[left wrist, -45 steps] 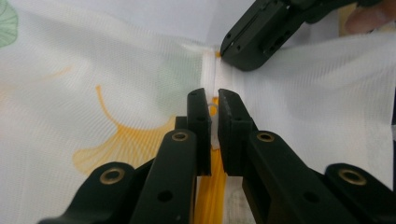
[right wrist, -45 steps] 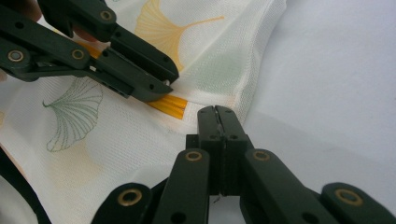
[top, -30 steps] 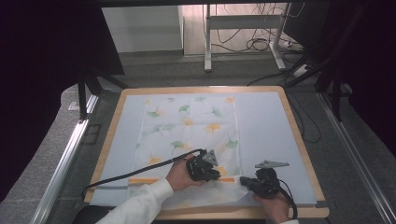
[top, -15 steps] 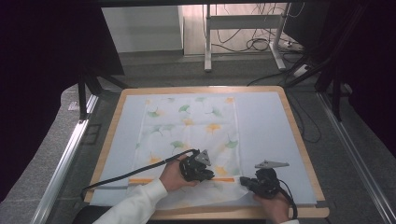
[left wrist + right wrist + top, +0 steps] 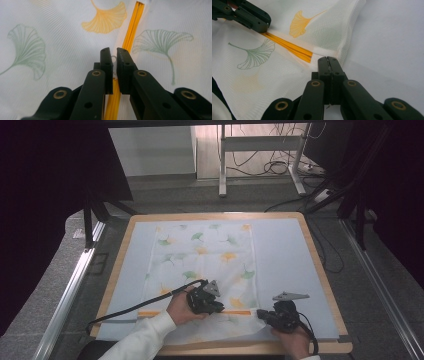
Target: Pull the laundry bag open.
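A white mesh bag printed with green and orange ginkgo leaves lies flat on the pale blue board. An orange zipper runs across its near end. My left gripper sits on that zipper, jaws nearly together on the small white zipper pull; the zipper runs on ahead of it. My right gripper is shut on the bag's edge at the zipper's end. The right gripper view also shows the left gripper farther along the zipper.
The board has a wooden rim and fills most of the table. A black cable trails left from the left gripper. Metal rails flank the table. Floor cables and a stand lie beyond.
My left gripper has slid a little to the left along the zipper, leaving more orange zipper between it and the right gripper. The right gripper has stayed put.
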Demonstrator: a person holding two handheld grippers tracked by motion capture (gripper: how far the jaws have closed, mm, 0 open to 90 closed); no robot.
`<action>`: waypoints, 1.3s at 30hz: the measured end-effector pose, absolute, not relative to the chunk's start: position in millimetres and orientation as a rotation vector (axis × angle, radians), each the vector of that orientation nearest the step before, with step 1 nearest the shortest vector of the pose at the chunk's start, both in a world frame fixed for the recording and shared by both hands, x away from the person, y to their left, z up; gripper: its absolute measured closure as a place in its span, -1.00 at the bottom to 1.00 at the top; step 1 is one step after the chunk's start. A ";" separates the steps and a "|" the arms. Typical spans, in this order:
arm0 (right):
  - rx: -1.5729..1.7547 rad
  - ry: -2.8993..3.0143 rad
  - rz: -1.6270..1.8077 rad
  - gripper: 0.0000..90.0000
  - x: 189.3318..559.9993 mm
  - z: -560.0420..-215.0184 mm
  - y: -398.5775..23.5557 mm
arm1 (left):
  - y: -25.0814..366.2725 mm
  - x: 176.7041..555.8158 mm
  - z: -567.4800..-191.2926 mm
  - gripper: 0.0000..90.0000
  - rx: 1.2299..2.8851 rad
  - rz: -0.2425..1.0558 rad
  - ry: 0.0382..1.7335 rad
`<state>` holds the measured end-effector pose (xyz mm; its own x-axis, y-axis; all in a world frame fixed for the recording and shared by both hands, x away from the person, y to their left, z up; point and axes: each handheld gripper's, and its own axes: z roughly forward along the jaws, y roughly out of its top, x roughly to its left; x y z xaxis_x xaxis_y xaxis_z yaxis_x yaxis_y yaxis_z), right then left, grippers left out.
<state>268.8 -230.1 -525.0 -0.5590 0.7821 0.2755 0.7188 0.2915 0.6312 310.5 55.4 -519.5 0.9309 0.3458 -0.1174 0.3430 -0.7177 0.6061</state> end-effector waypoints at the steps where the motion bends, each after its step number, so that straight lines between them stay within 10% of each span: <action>1: 1.430 2.454 1.126 0.99 268.8 -525.0 -230.1 | 56.8 309.8 -519.5 0.89 2.427 0.005 0.496; 39: 1.401 2.457 1.105 0.99 267.7 -524.2 -228.6 | 94.4 297.0 -520.4 0.89 2.417 0.051 0.581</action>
